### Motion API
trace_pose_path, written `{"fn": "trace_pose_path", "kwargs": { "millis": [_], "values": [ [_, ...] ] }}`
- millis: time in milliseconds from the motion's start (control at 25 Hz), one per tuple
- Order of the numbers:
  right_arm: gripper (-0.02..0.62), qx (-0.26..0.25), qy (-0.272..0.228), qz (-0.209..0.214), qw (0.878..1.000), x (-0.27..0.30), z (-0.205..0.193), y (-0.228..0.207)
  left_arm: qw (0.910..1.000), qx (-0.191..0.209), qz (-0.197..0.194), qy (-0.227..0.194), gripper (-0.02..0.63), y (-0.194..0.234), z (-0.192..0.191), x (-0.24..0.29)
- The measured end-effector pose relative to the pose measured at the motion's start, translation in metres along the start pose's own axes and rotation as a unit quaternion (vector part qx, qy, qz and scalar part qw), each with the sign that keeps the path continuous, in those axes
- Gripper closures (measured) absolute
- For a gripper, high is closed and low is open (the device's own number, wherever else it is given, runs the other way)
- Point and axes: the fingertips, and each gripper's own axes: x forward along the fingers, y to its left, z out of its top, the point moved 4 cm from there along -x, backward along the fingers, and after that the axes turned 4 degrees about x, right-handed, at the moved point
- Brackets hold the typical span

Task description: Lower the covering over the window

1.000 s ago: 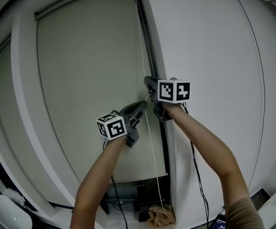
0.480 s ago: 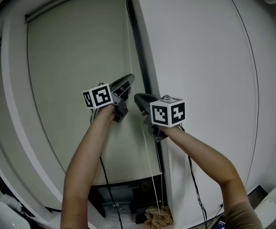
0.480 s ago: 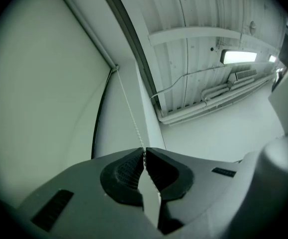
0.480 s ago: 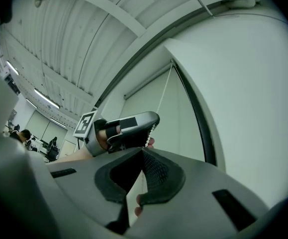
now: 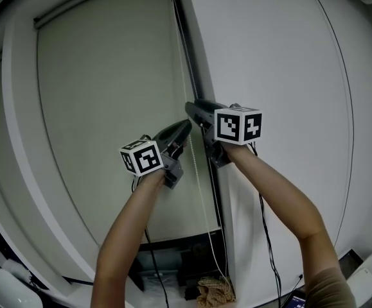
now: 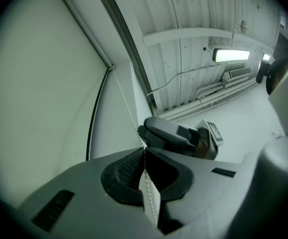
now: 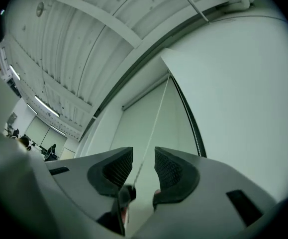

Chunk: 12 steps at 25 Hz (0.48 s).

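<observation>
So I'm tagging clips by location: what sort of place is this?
Likely an office or workshop-style building: a roller blind with a bead chain hangs beside a white wall, and the ribbed metal ceiling carries a strip light and exposed pipes.

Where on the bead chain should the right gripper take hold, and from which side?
The straight, taut stretch of bead chain above the left gripper, just closed on it. Come from the room side, one pad each side; the right gripper's jaws, just opened, straddle it.

Grey left hand-held gripper (image 5: 186, 125), right hand-held gripper (image 5: 190, 108); black-white marker cubes (image 5: 142, 158) (image 5: 238, 124); black cables (image 5: 263, 217).
</observation>
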Motion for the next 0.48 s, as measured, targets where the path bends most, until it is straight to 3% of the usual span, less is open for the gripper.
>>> {"fn": "trace_pose_path", "kwargs": {
  "millis": [160, 200, 320, 400, 440, 480],
  "values": [
    [0.486, -0.004, 0.023, -0.033, 0.999, 0.026, -0.002, -0.013, 0.9996, -0.022, -0.015, 0.014, 0.584, -0.013, -0.041, -0.007],
    [0.555, -0.002, 0.026, -0.042, 0.999, 0.028, -0.004, -0.017, 0.9995, -0.027, -0.014, 0.013, 0.584, -0.013, -0.046, -0.01],
    [0.581, -0.003, 0.013, -0.052, 0.999, 0.031, -0.005, -0.022, 0.9997, -0.02, -0.014, 0.009, 0.584, -0.003, -0.044, -0.014],
    [0.583, -0.014, 0.005, -0.049, 0.999, 0.028, -0.003, -0.016, 0.9993, -0.023, -0.026, -0.015, 0.583, 0.004, -0.031, -0.018],
    [0.583, -0.017, 0.008, -0.043, 0.999, 0.025, -0.005, -0.011, 0.9983, -0.036, -0.027, -0.038, 0.561, 0.012, -0.018, -0.022],
    [0.583, -0.02, 0.014, -0.035, 0.999, 0.022, -0.01, -0.005, 0.9964, -0.05, -0.024, -0.064, 0.497, 0.021, -0.004, -0.025]
  ]
}}
